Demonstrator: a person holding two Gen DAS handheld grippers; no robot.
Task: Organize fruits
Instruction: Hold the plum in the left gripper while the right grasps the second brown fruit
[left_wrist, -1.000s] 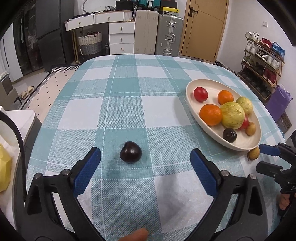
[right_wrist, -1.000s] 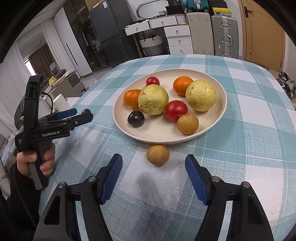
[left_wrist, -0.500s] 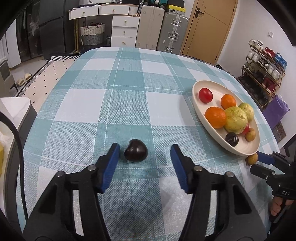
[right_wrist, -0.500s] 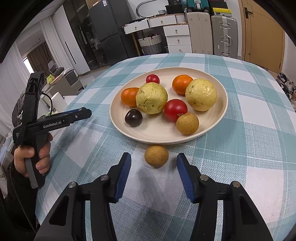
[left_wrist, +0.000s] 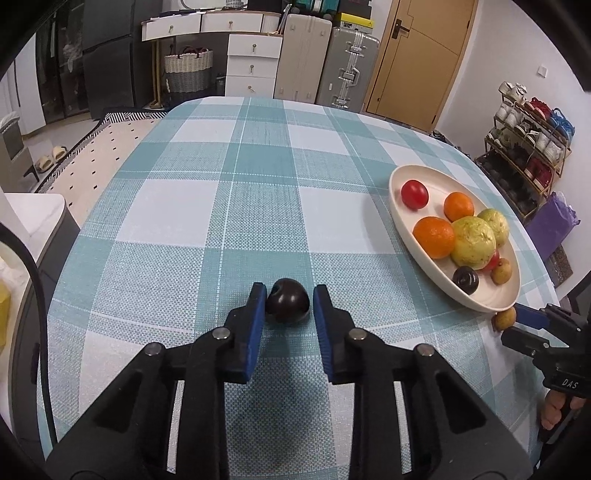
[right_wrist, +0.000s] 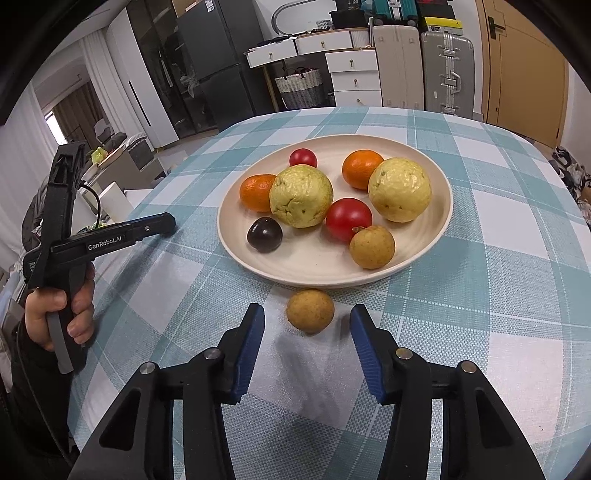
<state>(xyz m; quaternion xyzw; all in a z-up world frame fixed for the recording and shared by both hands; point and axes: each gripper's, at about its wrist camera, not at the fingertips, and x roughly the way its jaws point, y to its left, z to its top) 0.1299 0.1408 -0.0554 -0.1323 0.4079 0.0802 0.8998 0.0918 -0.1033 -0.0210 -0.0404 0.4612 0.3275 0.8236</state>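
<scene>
A dark plum (left_wrist: 288, 305) lies on the checked tablecloth, and my left gripper (left_wrist: 289, 292) is shut on it, blue pads against both sides. A small brown round fruit (right_wrist: 310, 311) rests on the cloth just in front of the cream plate (right_wrist: 436, 236). My right gripper (right_wrist: 306, 313) stands open around it, with a gap on each side between pads and fruit. The plate holds two yellow-green guavas, two oranges, two red tomatoes, another dark plum (right_wrist: 264, 234) and a brown fruit (right_wrist: 371, 246). In the right wrist view a hand holds the left gripper (right_wrist: 168, 222) at the left.
The round table (left_wrist: 229, 177) in teal-and-white cloth drops off at the left and near edges. A grey bin (left_wrist: 48, 229) stands by the left edge. Drawers, suitcases, a door and a shoe rack (left_wrist: 532, 147) line the room behind.
My left gripper's jaws closed from wide open onto the dark plum. The right gripper's jaws narrowed around the brown fruit, then held still.
</scene>
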